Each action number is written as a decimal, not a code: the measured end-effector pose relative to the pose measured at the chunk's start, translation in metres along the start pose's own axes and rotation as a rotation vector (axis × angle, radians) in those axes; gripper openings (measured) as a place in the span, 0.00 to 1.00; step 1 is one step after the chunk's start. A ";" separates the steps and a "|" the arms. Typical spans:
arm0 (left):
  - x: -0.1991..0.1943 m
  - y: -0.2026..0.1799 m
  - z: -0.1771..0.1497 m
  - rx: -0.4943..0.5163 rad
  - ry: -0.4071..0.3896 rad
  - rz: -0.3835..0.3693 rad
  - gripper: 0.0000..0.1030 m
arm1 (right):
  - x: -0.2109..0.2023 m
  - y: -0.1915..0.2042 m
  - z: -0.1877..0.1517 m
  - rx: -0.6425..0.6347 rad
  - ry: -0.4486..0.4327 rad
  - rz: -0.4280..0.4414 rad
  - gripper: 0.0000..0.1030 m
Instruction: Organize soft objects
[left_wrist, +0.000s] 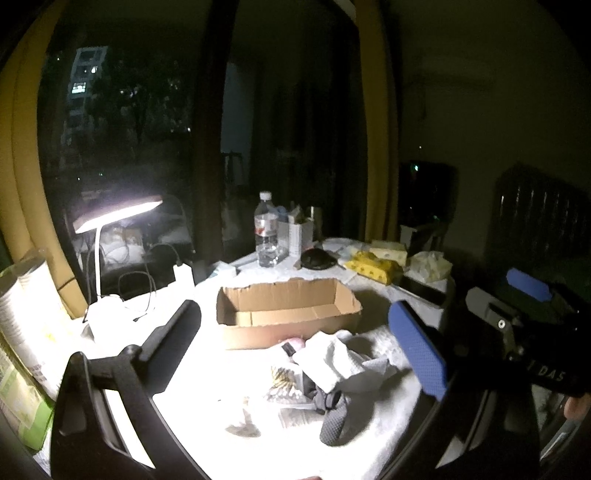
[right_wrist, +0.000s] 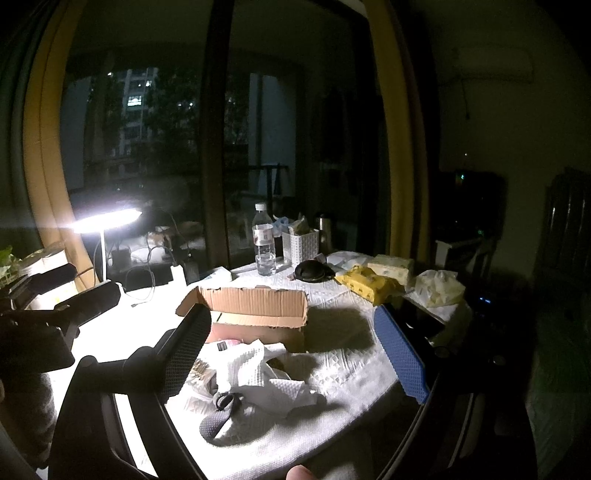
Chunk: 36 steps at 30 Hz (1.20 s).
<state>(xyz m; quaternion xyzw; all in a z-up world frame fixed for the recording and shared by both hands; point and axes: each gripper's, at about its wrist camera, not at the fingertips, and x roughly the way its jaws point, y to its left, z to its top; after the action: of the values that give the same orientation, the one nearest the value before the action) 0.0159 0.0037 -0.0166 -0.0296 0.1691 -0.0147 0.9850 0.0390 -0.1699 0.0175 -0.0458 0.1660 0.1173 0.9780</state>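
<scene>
Both grippers are hovering above the near edge of the desk (left_wrist: 207, 373), the left gripper (left_wrist: 295, 343) and the right gripper (right_wrist: 291, 354) each holding their jaws spread wide with nothing between them. Just beyond them a heap of soft things is lying on the white textured cloth covering the desk: a grey sock (left_wrist: 334, 417) is trailing toward the near edge, a crumpled white cloth (left_wrist: 340, 360) is sitting on top of the heap, and a small patterned piece (left_wrist: 282, 382) is poking out at its left side. A pink item (right_wrist: 231, 341) is peeking out at the far side of the heap, touching the front wall of an open cardboard box (left_wrist: 288, 314) that is standing at the middle of the desk. Toward the left edge a lit desk lamp (left_wrist: 118, 214) is glaring over a tangle of cables and a white charger (left_wrist: 183, 275). Along the far edge a clear water bottle (left_wrist: 266, 230) is standing upright beside a white basket (right_wrist: 300, 245), with a dark round object (right_wrist: 312, 271) just in front of them. At the far right corner yellow tissue packs (right_wrist: 367, 282) are lying near a crumpled pale bag (right_wrist: 439, 286).
</scene>
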 end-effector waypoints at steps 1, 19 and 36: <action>0.002 0.000 -0.001 -0.002 0.006 -0.001 0.99 | 0.000 0.000 -0.001 0.000 0.004 0.001 0.89; 0.005 0.001 -0.005 -0.009 -0.003 0.009 0.99 | 0.011 0.005 -0.008 -0.008 0.027 0.011 0.89; 0.004 0.001 -0.003 -0.011 0.001 0.009 0.99 | 0.011 0.004 -0.007 -0.008 0.028 0.011 0.89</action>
<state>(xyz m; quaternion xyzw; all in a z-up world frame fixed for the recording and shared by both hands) 0.0190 0.0047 -0.0206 -0.0344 0.1699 -0.0093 0.9848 0.0462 -0.1640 0.0066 -0.0503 0.1798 0.1224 0.9748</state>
